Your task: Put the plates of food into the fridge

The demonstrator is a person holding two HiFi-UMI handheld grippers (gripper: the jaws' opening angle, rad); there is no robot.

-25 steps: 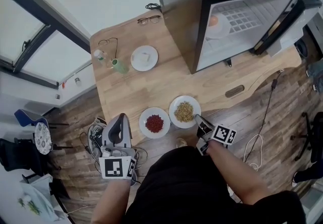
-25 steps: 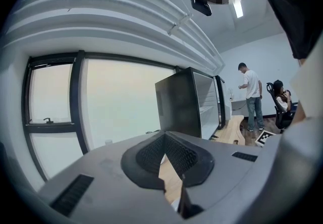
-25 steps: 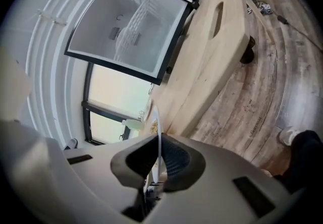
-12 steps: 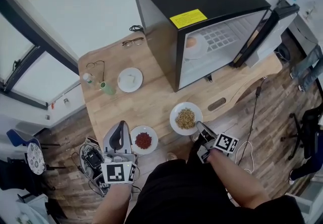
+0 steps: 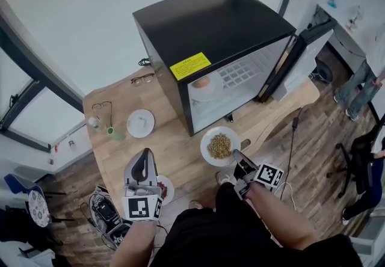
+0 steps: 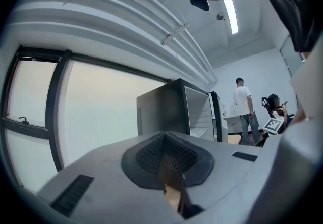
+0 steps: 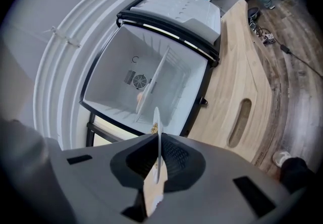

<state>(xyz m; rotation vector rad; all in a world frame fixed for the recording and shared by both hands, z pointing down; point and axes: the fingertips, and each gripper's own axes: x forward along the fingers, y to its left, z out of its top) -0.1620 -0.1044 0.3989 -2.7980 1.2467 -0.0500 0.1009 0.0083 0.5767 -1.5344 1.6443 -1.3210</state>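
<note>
done so far: one plate with something orange on it (image 5: 203, 86) already sits on the shelf inside the fridge (image 5: 210, 25), and the door is wide open.
in hand: the right gripper (image 5: 239, 159) has its jaws clenched on the rim of the plate of yellowish grains (image 5: 219, 146). It's held by the bench (image 5: 174, 151) edge, just in front of the fridge opening, so not inside yet.
left gripper (image 5: 144, 159): jaws pinched together, nothing in them.
still to go: the plate of red food (image 5: 165, 189), mostly hidden behind the left gripper at the near bench edge. Also the small plate with a pale bit on it (image 5: 140, 122) further back, near the green bottle (image 5: 115, 133), if that one counts as food.
my guess on progress: one in, one on its way, two waiting.
only in right gripper view: the grain plate edge-on between the pads. It also looks straight into the fridge, with the fan grille (image 7: 137, 79) on the back wall.
only in left gripper view: the jaw tips meeting, the fridge seen side-on, and two people (image 6: 245, 112) far off in the room. No plates at all.
only in head view: the whole bench layout and the leftover plates.
</note>
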